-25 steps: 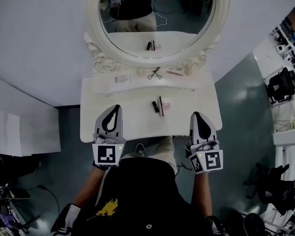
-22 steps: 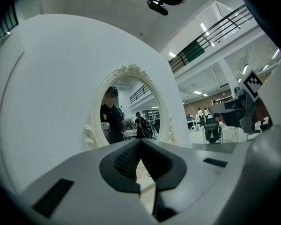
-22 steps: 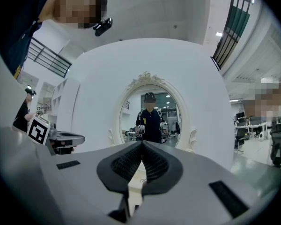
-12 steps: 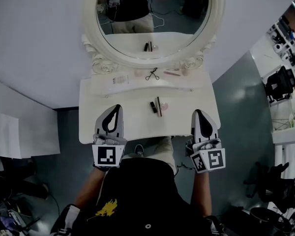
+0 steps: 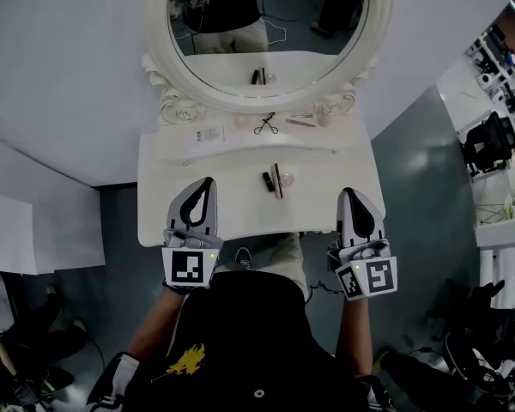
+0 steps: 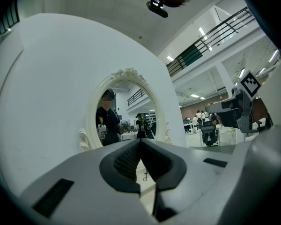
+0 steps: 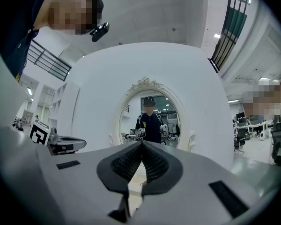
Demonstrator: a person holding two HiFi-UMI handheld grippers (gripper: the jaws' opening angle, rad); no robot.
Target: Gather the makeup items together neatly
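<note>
On the white vanity table [image 5: 172,204], a black lipstick [image 5: 267,179], a thin dark pencil [image 5: 277,181] and a pink round compact [image 5: 288,180] lie close together at its middle. The raised shelf behind carries an eyelash curler [image 5: 268,125], a white tube [image 5: 209,135] and a pink stick [image 5: 301,122]. My left gripper [image 5: 208,181] hovers over the front left of the table, shut and empty. Over the front right, my right gripper [image 5: 348,192] is likewise shut and empty. Both gripper views show jaws pressed together, left gripper [image 6: 140,139] and right gripper [image 7: 142,142], pointing toward the mirror.
An oval mirror [image 5: 266,24] in an ornate white frame stands at the back of the table and reflects the person. A white curved wall [image 5: 60,75] rises behind it. Dark chairs and equipment [image 5: 493,144] crowd the floor at the right.
The head view has shifted slightly, so the table sits a little higher in frame. Both grippers hold their places at the front edge, still shut.
</note>
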